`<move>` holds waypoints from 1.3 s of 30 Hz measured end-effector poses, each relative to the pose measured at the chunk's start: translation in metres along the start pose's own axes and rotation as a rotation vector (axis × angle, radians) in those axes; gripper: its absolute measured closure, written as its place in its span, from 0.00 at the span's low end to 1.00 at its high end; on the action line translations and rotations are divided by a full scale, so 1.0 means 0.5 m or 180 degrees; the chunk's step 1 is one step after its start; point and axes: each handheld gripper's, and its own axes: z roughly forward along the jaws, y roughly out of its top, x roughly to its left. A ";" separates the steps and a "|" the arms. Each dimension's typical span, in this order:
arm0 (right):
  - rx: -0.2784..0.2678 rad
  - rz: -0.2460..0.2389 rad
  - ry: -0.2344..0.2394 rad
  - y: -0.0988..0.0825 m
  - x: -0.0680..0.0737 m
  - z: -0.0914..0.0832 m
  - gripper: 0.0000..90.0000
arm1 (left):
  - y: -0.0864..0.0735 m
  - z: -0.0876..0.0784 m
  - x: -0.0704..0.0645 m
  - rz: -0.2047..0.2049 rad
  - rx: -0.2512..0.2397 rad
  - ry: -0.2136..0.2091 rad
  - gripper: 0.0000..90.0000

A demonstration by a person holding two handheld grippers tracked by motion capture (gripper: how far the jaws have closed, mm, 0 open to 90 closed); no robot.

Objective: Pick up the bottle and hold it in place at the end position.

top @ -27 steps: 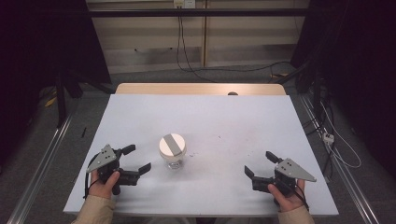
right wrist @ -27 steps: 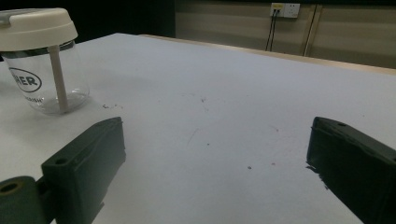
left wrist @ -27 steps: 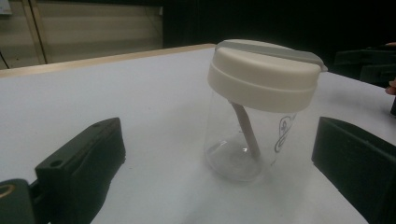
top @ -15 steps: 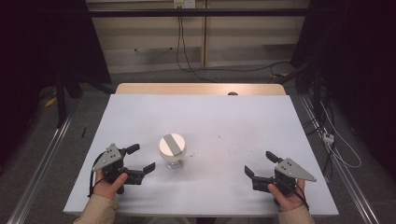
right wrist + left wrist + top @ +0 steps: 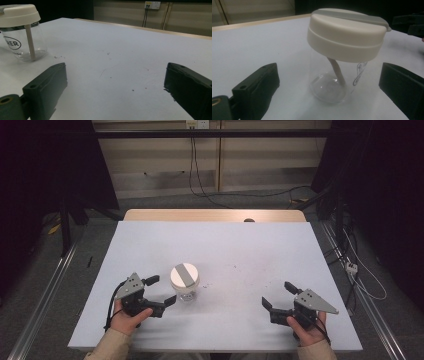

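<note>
A clear glass jar (image 5: 185,284) with a cream lid and a grey strip across its top stands on the white table (image 5: 240,250). In the left gripper view the jar (image 5: 342,60) stands upright between the two black jaws, with a pale tube running down inside it. My left gripper (image 5: 162,291) is open just left of the jar, its jaws reaching toward it without touching. My right gripper (image 5: 278,295) is open near the front right, with nothing between its jaws. Far off at the upper left of the right gripper view stands the jar (image 5: 22,32).
The table's wooden far edge (image 5: 215,215) borders a floor with cables. Metal rails (image 5: 40,295) run along both sides of the table. Small dark specks (image 5: 110,53) mark the table surface.
My left gripper has moved right toward the jar, its jaws now beside it. The right gripper and the jar have stayed where they were.
</note>
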 end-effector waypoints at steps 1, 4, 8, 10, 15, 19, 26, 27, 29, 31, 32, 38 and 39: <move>0.0000 0.0000 0.0002 0.000 0.000 0.000 0.05 | 0.000 0.000 0.000 0.0000 0.0000 0.0000 0.03; 0.0008 -0.0016 0.0015 0.000 0.000 0.001 0.05 | 0.003 0.015 -0.007 0.0019 0.0023 -0.0003 0.03; 0.0005 0.0000 0.0016 0.000 0.000 0.001 0.05 | 0.004 0.029 -0.013 0.0036 0.0047 -0.0034 0.03; 0.0005 0.0002 0.0018 0.000 0.000 0.001 0.05 | 0.005 0.035 -0.015 0.0068 0.0071 -0.0031 0.03; 0.0009 -0.0027 0.0028 0.000 0.001 0.002 0.05 | 0.004 0.049 -0.019 0.0079 0.0116 -0.0035 0.03; 0.0014 -0.0023 0.0028 0.000 0.001 0.003 0.05 | 0.003 0.061 -0.021 0.0110 0.0157 -0.0040 0.04; 0.0007 -0.0020 0.0026 0.000 0.001 0.003 0.05 | 0.004 0.080 -0.024 0.0147 0.0172 0.0005 0.04; 0.0008 -0.0021 0.0032 0.001 0.001 0.003 0.05 | 0.005 0.083 -0.024 0.0150 0.0173 0.0005 0.04; 0.0008 -0.0023 0.0032 0.001 0.001 0.002 0.05 | 0.006 0.088 -0.025 0.0157 0.0160 0.0007 0.05; 0.0007 -0.0021 0.0036 0.001 0.000 0.002 0.05 | 0.006 0.091 -0.026 0.0149 0.0147 -0.0016 0.05; 0.0005 -0.0023 0.0031 0.001 0.000 0.002 0.06 | 0.007 0.096 -0.027 0.0158 0.0141 -0.0005 0.05; 0.0007 -0.0021 0.0036 0.001 0.000 0.002 0.06 | 0.009 0.107 -0.027 0.0205 0.0148 0.0017 0.06; 0.0006 -0.0019 0.0036 0.001 0.000 0.002 0.06 | 0.009 0.109 -0.029 0.0178 0.0138 0.0011 0.06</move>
